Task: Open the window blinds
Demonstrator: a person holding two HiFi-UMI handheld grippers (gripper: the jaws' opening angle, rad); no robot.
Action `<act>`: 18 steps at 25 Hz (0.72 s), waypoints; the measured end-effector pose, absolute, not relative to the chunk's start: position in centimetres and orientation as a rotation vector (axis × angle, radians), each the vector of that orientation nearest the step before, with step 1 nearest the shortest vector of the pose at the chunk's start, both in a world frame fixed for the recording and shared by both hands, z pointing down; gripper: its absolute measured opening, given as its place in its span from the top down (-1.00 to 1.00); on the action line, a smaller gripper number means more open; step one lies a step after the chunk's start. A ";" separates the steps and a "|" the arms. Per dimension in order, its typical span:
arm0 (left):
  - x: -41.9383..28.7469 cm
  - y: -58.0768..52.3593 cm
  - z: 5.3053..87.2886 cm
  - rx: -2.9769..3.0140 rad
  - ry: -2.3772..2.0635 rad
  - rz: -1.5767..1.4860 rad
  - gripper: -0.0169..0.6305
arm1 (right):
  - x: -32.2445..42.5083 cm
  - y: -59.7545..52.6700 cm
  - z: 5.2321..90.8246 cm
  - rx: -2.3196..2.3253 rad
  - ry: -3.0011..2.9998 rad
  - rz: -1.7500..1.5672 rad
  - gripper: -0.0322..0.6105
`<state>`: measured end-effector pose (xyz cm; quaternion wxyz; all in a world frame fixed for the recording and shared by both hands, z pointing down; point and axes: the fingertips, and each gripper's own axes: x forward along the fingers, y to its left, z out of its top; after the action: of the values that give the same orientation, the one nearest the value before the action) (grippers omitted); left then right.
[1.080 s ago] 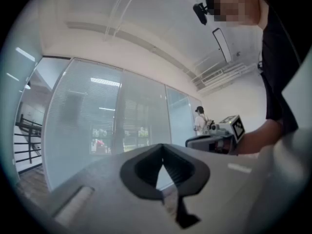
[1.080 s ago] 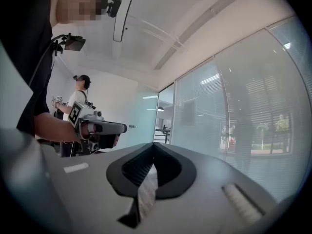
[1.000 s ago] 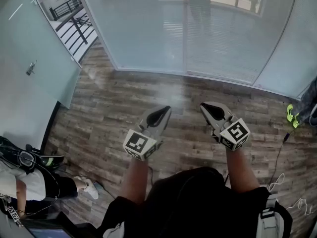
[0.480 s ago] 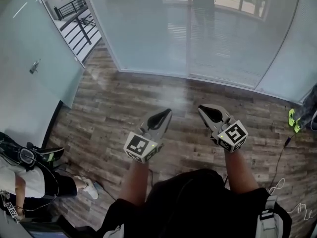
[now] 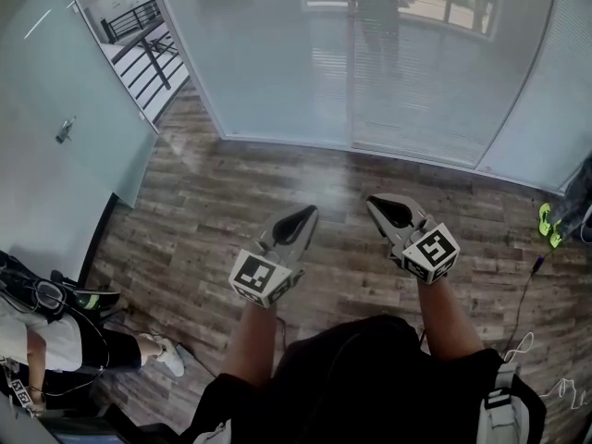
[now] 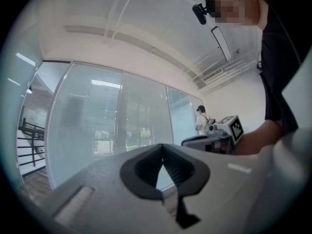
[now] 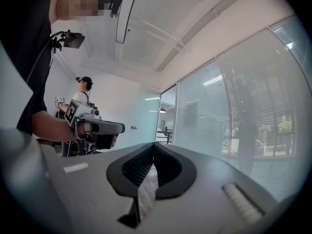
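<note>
The window blinds (image 5: 407, 72) hang lowered behind a glass wall across the far side of the wooden floor; they also show as blinds (image 6: 92, 126) and blinds (image 7: 243, 121) in the two gripper views. My left gripper (image 5: 307, 213) and right gripper (image 5: 375, 202) are held side by side at waist height, pointing toward the glass and well short of it. Both are shut with nothing between the jaws, as the left gripper (image 6: 162, 147) and right gripper (image 7: 153, 145) views confirm. No cord or wand of the blinds can be made out.
A glass door (image 5: 63, 129) with a handle stands at the left, and a railing (image 5: 139, 35) shows beyond it. A person (image 5: 55, 340) with gear is at the lower left. A green object (image 5: 546, 220) and a cable (image 5: 527, 285) lie at the right.
</note>
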<state>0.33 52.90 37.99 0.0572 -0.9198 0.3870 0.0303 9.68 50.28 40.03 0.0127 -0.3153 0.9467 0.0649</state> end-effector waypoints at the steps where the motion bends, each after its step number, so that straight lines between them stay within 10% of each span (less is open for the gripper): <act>1: 0.4 53.0 38.0 -2.788 1.173 0.092 0.93 | 9.9 50.2 40.0 -0.989 2.940 0.189 0.89; 18: -0.2 53.4 39.2 -2.817 1.157 0.116 0.93 | 8.6 51.1 40.6 -0.963 2.959 0.162 0.89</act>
<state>-0.17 53.37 39.24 0.0472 -0.9233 0.3792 0.0379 8.62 51.05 40.62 0.0128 -0.3090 0.9496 0.0518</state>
